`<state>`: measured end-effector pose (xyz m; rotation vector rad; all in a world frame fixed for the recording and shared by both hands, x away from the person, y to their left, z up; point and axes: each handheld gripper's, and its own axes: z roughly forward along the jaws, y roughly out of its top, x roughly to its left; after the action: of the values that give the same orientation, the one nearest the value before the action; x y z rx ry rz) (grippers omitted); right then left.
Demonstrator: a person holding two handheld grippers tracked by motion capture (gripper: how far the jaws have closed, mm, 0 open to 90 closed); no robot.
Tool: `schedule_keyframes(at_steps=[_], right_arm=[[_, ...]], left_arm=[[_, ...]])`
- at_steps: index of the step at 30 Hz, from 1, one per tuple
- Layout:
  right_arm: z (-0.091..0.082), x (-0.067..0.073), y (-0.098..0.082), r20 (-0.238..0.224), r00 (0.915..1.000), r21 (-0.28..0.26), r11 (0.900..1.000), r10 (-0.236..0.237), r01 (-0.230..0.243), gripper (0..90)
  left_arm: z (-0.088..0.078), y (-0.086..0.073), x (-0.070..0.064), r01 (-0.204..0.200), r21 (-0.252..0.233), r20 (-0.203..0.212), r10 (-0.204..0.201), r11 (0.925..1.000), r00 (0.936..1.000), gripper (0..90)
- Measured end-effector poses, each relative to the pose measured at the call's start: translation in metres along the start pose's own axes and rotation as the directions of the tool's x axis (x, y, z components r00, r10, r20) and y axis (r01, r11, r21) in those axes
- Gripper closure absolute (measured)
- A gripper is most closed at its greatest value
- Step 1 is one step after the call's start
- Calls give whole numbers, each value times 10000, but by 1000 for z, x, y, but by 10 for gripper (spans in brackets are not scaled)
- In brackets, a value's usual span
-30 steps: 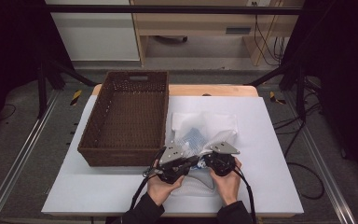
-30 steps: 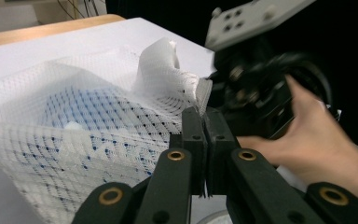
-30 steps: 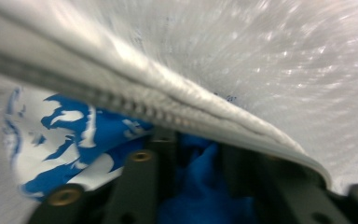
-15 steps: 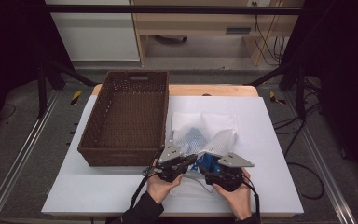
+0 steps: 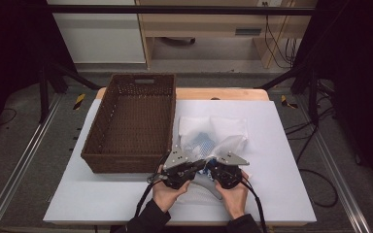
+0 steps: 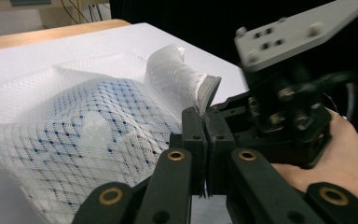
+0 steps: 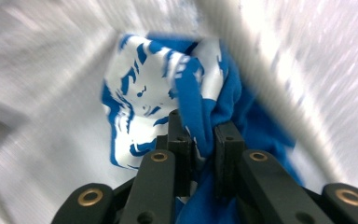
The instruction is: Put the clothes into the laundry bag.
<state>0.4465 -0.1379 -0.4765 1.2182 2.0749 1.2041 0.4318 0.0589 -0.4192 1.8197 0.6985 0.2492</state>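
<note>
A white mesh bag (image 5: 213,133) lies on the white table (image 5: 281,145), and a blue and white cloth (image 5: 204,141) shows through it. My left gripper (image 5: 201,165) is shut on the bag's grey-trimmed edge (image 6: 207,93), holding it up at the near end. Close on its right, my right gripper (image 5: 216,162) reaches into the bag's mouth. In the right gripper view its jaws (image 7: 204,126) have just been closing and now pinch a fold of the blue and white cloth (image 7: 154,88) inside the mesh walls (image 7: 51,70).
An empty brown wicker basket (image 5: 99,116) stands left of the bag, its long side running away from me. White tabletop lies bare to the right of the bag and along the front edge. Both hands sit near the front edge.
The right gripper drew out to the right and toward the front edge, then came back beside the left gripper at the bag's mouth. The left gripper kept still on the bag's edge.
</note>
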Motion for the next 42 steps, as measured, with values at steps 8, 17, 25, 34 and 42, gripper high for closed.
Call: schedule_keyframes(at_steps=[8, 17, 25, 34, 42], right_arm=[[10, -5, 20, 1208, 9926, -956, 9954, 114, 2, 791], [12, -12, 14, 554, 9973, -3, 9988, -483, 484, 484], [-44, -13, 7, -581, 9976, -887, 9956, -366, 314, 408], [-34, -26, -18, 85, 9971, 799, 9940, -754, 745, 699], [-40, -24, -10, -447, 9965, 86, 9974, -707, 711, 855]], left_arm=[[-7, 17, -17, -394, -376, 361, 408, 9985, 9985, 890], [4, -5, 5, 260, 327, -12, -260, 9991, 9997, 889], [4, -8, 6, 256, 386, -92, -253, 9989, 9996, 889], [7, -10, 4, 129, 461, -197, -120, 9989, 9997, 888], [6, -8, 6, 179, 374, -212, -171, 9991, 9996, 888]])
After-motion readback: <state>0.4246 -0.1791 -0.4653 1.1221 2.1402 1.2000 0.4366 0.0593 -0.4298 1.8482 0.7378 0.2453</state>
